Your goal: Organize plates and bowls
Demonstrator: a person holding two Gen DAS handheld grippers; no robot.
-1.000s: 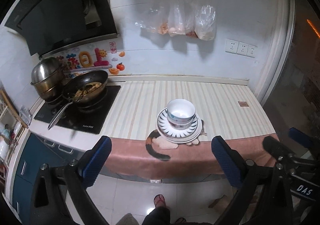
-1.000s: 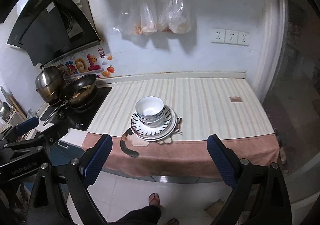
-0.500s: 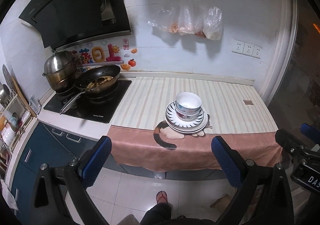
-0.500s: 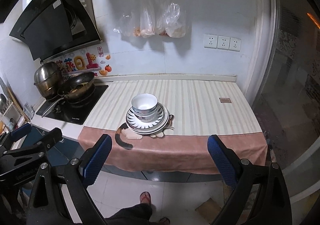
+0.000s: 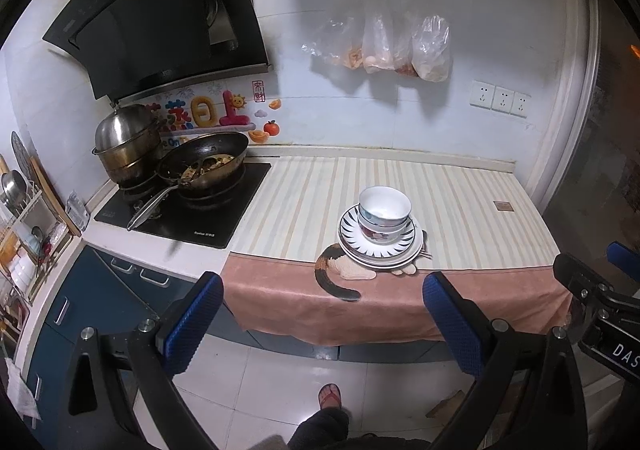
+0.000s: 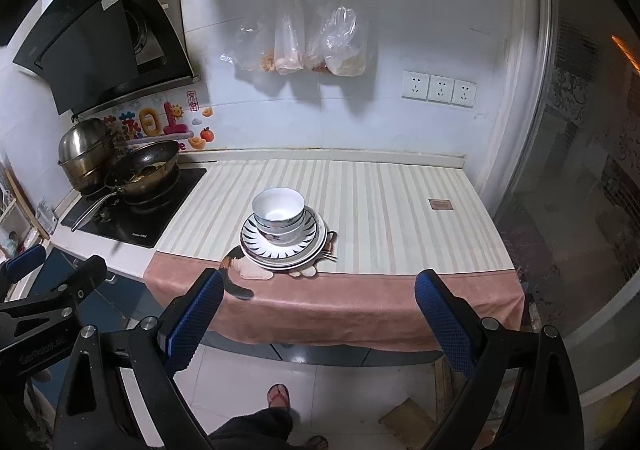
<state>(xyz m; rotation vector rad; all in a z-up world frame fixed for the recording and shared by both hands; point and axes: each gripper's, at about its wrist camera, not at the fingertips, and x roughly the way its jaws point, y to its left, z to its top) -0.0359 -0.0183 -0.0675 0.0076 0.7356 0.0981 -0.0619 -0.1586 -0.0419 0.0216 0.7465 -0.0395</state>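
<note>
Stacked bowls (image 5: 384, 212) on plates (image 5: 380, 246) sat centre-frame on the surface (image 5: 304, 202), well beyond both released, empty claws, left claw (image 5: 320, 324) and right claw (image 6: 318, 320), neither clearly nearer.

"DAS" — right hand-held gripper (image 5: 618, 290)

Both wrist cameras looked down from well back over the floor toward the striped, pink-edged surface (image 5: 460, 190), left view slightly leftward of the right; both shared the white bowls stacked on striped plates (image 5: 382, 228) (image 6: 282, 228) and the black stove (image 5: 188, 216) (image 6: 136, 218)
</note>
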